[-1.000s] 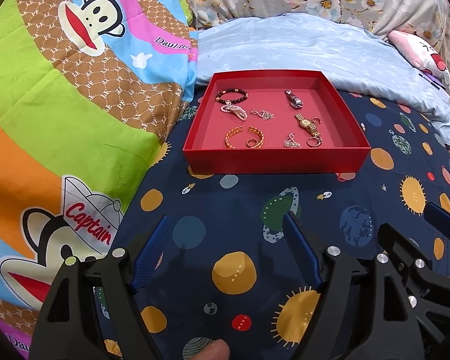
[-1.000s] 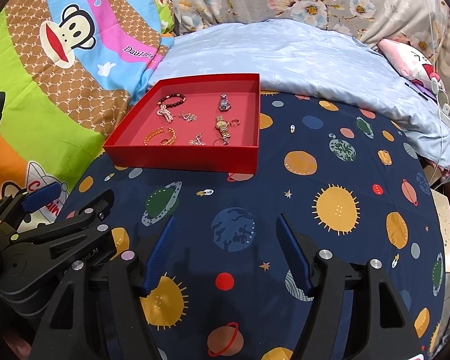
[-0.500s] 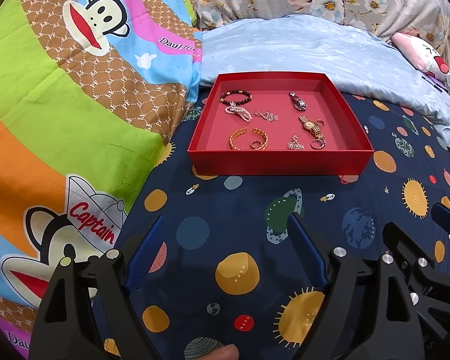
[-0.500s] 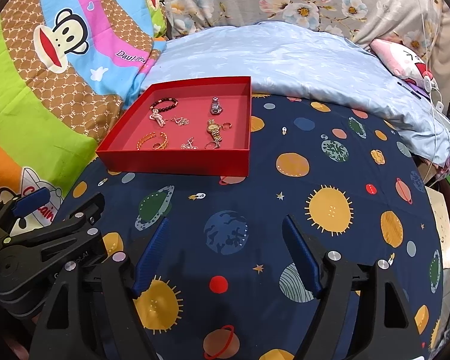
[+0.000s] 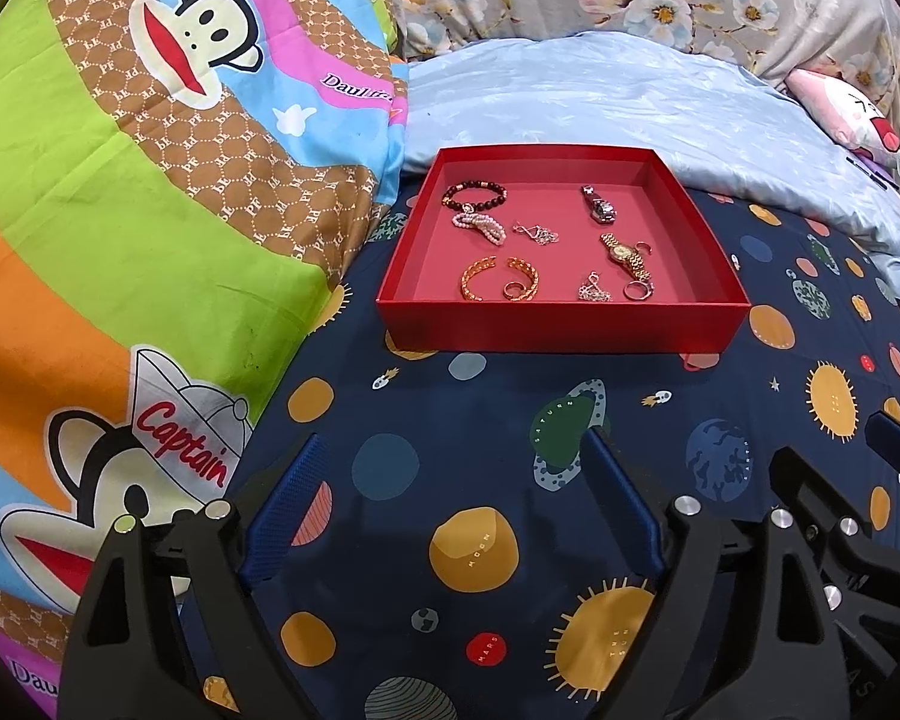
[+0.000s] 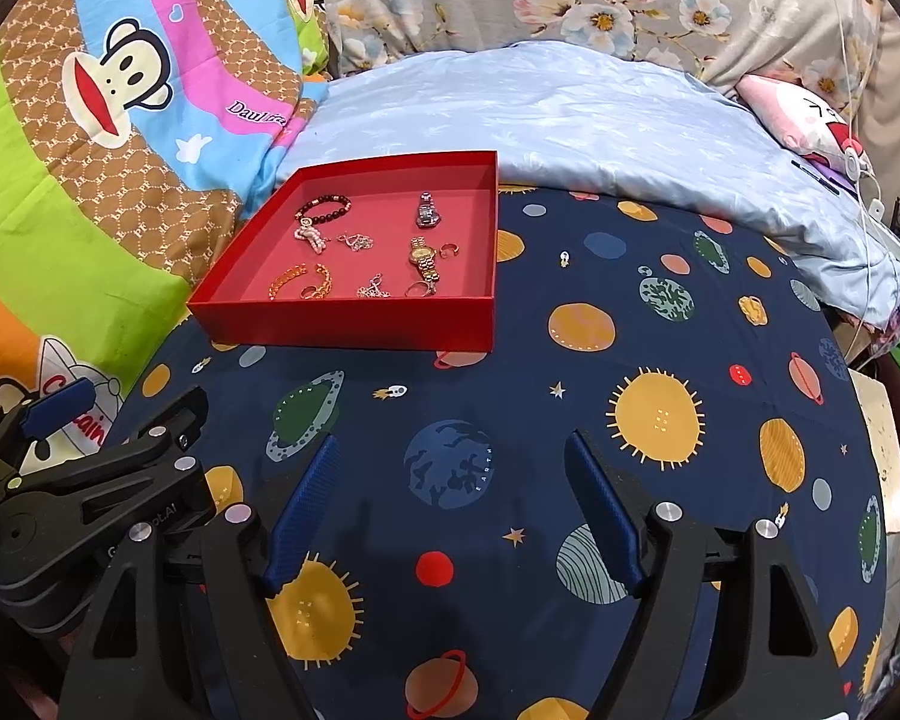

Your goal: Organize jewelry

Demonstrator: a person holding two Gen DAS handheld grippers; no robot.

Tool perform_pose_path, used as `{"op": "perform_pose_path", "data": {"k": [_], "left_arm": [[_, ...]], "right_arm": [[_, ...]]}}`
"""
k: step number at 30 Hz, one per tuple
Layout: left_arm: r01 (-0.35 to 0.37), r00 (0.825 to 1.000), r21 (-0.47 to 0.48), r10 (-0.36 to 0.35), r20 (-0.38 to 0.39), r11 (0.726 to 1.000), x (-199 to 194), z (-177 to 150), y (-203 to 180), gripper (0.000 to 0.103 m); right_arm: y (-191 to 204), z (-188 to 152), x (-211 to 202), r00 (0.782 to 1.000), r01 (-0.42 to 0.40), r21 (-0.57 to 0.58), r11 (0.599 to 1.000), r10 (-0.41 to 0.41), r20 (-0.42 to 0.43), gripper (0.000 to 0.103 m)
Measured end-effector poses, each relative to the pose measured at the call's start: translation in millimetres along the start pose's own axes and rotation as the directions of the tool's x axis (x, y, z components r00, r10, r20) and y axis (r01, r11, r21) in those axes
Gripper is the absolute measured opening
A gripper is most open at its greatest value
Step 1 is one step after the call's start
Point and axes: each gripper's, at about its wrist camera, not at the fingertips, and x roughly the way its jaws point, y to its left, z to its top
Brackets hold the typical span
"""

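The navy planet sheet [image 5: 510,408] reads "SATURN", "MOON", "MARS", "EARTH"; the monkey quilt [image 5: 120,240] reads "Captain". Both tools, left [image 5: 450,504] and right [image 6: 450,498], hang released over bare sheet, well short of the red tray's [image 5: 558,333] near wall.

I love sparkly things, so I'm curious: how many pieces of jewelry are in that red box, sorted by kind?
Inside the red box:
Watches: 2 (dark watch, gold watch)
Bracelets: 4 (dark bead bracelet, pearl bracelet, two gold cuffs)
Small rings: 3
Silver chain pieces: 2
Total: 11
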Motion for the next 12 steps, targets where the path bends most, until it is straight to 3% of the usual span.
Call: {"op": "perform_pose_path", "data": {"k": [12], "left_arm": [[0.007, 1.0, -0.013, -0.007, -0.003, 1.0, 6.2, -0.1, -0.3, 0.084]], "right_arm": [[-2.6, 0.1, 1.4, 1.0, 0.03, 0.01, 0.999, -0.03, 0.004, 0.081]]}}
